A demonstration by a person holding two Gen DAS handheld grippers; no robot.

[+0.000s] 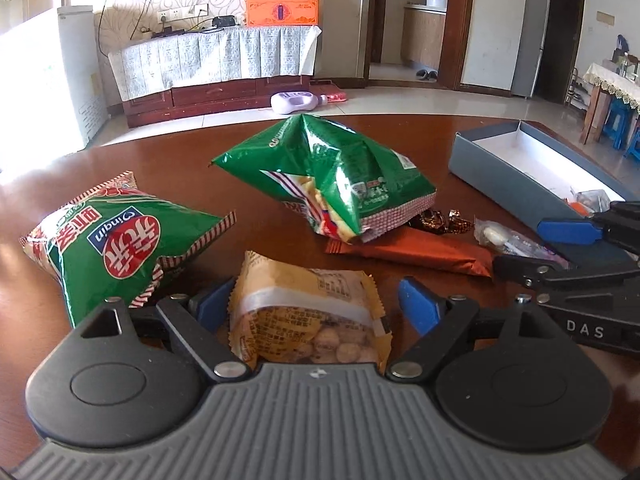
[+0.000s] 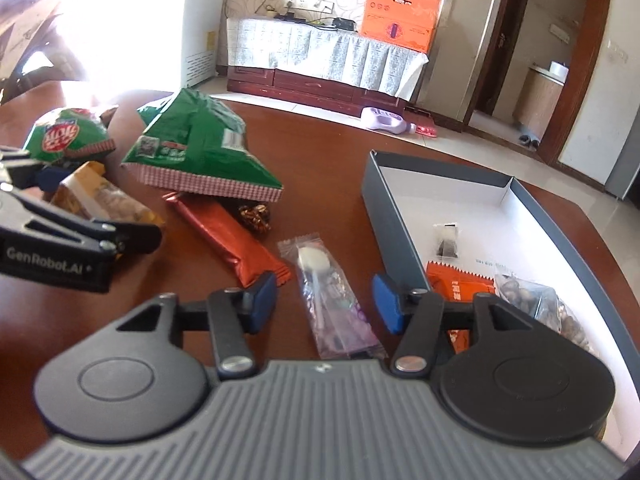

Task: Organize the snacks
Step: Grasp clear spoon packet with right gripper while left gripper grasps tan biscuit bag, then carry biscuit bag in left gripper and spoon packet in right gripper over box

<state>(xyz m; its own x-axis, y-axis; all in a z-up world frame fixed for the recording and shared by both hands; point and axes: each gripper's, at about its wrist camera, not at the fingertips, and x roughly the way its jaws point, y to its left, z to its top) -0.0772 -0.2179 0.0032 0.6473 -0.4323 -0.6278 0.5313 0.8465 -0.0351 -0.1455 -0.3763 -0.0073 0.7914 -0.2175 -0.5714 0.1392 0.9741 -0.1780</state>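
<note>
Your left gripper (image 1: 310, 300) has its jaws spread around the yellow biscuit packet (image 1: 308, 316), with a gap showing at the right pad; whether the left pad touches is unclear. At ten o'clock the green chip bag (image 1: 116, 240) crowds that side. At twelve the tall crumpled green bag (image 1: 332, 184) blocks the way ahead, overlapping the orange bar (image 1: 420, 254). Bare table (image 1: 168, 160) lies open at eleven, between the two bags.

Your right gripper (image 2: 324, 300) straddles the clear lollipop wrapper (image 2: 332, 304), pads apart from it. The grey box (image 2: 394, 232) wall stands just beside the right pad at one o'clock. Bare table runs clear toward twelve.
</note>
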